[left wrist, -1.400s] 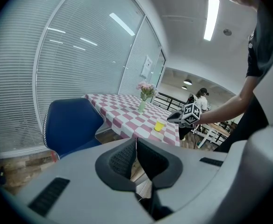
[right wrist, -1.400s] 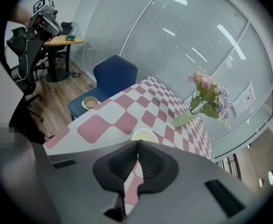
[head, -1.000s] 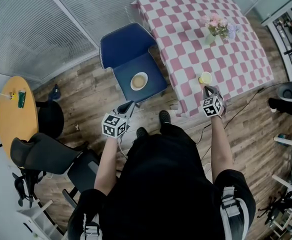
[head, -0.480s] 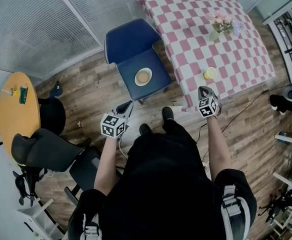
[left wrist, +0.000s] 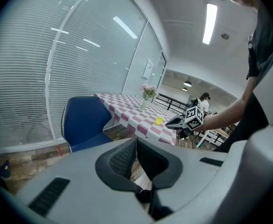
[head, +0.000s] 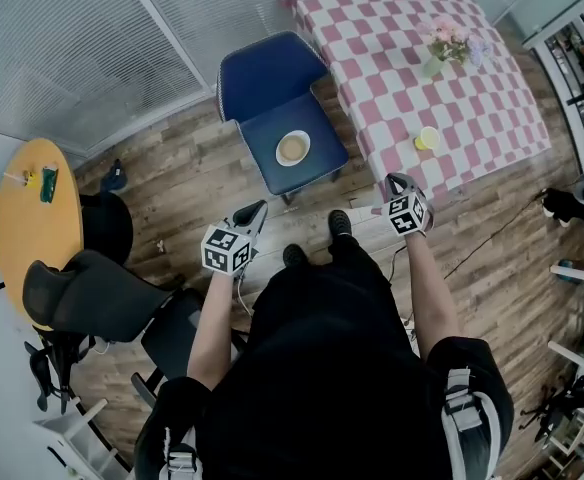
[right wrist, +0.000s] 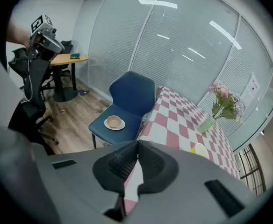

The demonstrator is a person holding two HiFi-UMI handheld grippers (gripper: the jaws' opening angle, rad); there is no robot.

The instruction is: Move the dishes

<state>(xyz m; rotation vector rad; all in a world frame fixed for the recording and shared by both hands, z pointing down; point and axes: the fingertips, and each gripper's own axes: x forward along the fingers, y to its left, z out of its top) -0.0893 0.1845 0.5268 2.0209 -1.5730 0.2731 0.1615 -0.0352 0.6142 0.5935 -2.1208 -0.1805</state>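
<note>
A white plate with a tan bowl (head: 293, 148) rests on the seat of a blue chair (head: 272, 88); the right gripper view shows the same dish (right wrist: 114, 122). A yellow cup (head: 428, 138) stands near the front edge of the pink checked table (head: 392, 58). My right gripper (head: 392, 179) hangs in front of the table's edge, short of the cup, jaws shut and empty (right wrist: 137, 146). My left gripper (head: 259, 207) is over the floor in front of the chair, shut with nothing in it (left wrist: 136, 141).
A vase of flowers (head: 442, 46) stands further back on the table. A round wooden table (head: 32, 228) and black office chairs (head: 82, 298) are at the left. Blinds cover the glass wall behind the chair. Cables run over the wooden floor at the right.
Both grippers have drawn back from the chair and table. The right gripper, which was right at the yellow cup, now sits clear of the table edge. Jaws unchanged.
</note>
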